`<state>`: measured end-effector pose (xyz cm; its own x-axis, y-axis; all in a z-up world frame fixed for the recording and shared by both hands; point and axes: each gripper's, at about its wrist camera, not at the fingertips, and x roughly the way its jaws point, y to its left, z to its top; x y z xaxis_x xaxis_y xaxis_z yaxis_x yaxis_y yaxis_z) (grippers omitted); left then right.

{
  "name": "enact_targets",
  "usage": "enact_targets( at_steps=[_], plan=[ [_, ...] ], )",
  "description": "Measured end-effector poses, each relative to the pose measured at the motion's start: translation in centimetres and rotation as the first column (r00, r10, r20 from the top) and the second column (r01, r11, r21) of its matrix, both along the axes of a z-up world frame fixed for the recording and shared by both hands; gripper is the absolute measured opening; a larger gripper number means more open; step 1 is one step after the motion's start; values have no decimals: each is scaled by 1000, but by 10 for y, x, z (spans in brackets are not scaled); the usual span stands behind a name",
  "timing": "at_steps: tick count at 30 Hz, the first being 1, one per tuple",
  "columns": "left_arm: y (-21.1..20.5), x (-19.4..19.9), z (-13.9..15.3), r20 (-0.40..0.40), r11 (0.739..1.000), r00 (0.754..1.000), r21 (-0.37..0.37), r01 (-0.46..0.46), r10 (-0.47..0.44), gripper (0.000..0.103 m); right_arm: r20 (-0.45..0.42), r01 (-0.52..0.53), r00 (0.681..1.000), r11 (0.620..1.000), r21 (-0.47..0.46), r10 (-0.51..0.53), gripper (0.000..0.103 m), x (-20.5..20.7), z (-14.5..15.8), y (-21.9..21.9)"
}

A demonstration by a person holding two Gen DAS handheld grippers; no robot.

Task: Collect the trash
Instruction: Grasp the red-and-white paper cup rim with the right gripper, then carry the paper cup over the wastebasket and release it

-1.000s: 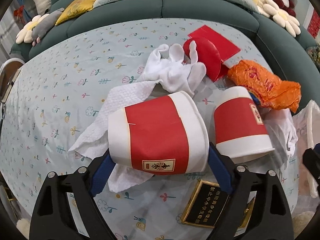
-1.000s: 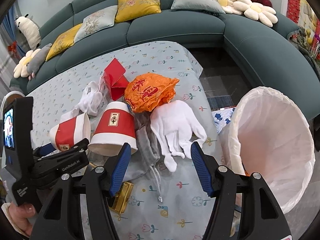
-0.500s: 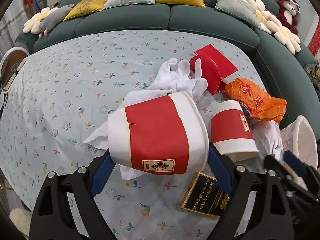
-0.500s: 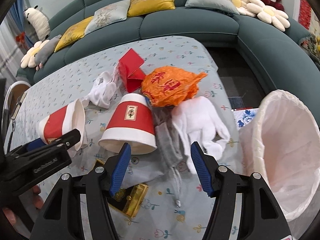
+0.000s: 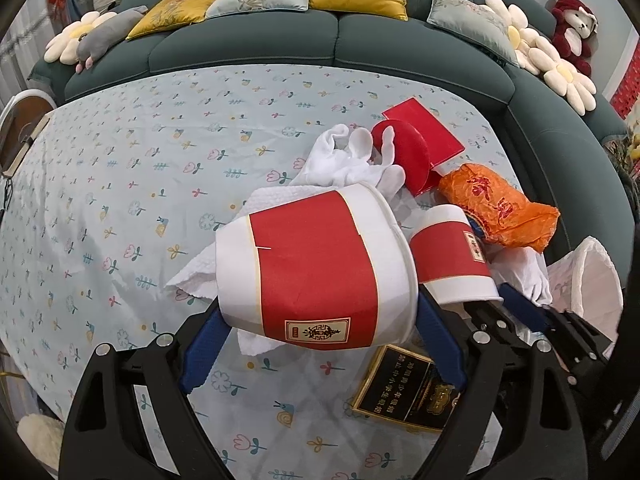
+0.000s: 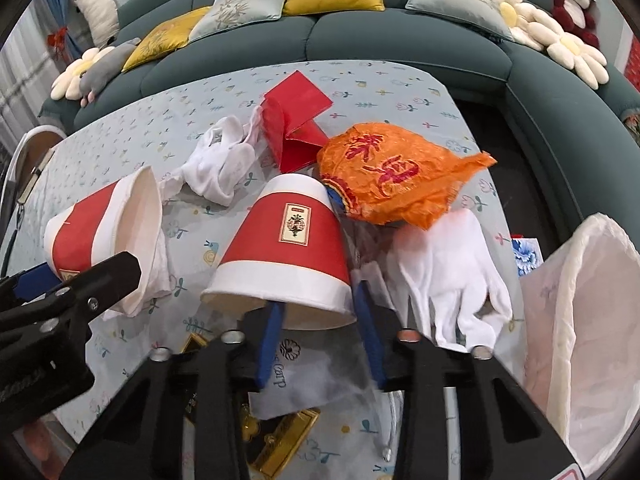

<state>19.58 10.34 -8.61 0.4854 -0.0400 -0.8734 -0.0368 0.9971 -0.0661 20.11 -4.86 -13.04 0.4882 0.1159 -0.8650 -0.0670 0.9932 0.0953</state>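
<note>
My left gripper [image 5: 318, 312] is shut on a red and white paper cup [image 5: 316, 264], held on its side a little above the flowered table [image 5: 120, 200]. The right wrist view shows that cup [image 6: 96, 232] and the left gripper [image 6: 80, 284] at its left. A second red and white cup [image 6: 288, 248] lies tipped with its mouth towards my right gripper [image 6: 318, 300]. Those jaws are closing: one blue finger [image 6: 270, 344] reaches into the mouth, the other runs outside the rim, and no pad presses visibly. A white-lined trash bin [image 6: 580, 320] stands at the right.
An orange plastic bag [image 6: 400, 176], two white gloves [image 6: 448, 276] [image 6: 220, 164], red envelopes [image 6: 300, 120], a paper towel [image 5: 200, 272], a clear plastic bag [image 6: 320, 376] and a black and gold box [image 5: 408, 388] lie on the table. A dark green sofa [image 5: 320, 40] curves behind it.
My right gripper has moved left from the white glove to the tipped cup and its jaws have narrowed around the rim. The left gripper has risen slightly, still holding its cup.
</note>
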Motion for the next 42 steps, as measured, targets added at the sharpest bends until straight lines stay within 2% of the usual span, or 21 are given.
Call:
enact_targets(
  at_steps=[2, 4, 15, 25, 34, 42],
  plan=[
    [-1, 0, 2, 3, 1000, 1000, -3, -1, 1, 84, -2, -10, 1000, 1000, 15, 10, 10, 0, 2, 1],
    [-2, -1, 5, 7, 1000, 1000, -5, 1, -1, 84, 8, -12, 1000, 1000, 29, 12, 5, -2, 7, 0],
    [-24, -18, 35, 54, 999, 998, -20, 29, -28, 84, 105, 23, 994, 996, 83, -31, 4, -25, 54, -24],
    [-76, -45, 68, 118, 992, 986, -17, 125, -122, 84, 190, 121, 972, 987, 104, -139, 4, -63, 92, -82],
    [-140, -66, 88, 152, 967, 956, -15, 255, -250, 84, 228, 252, 935, 961, 113, -272, 4, -102, 109, -152],
    [-210, -85, 95, 164, 922, 910, 3, 386, -381, 84, 232, 372, 890, 920, 125, -392, 4, -137, 107, -217]
  ],
)
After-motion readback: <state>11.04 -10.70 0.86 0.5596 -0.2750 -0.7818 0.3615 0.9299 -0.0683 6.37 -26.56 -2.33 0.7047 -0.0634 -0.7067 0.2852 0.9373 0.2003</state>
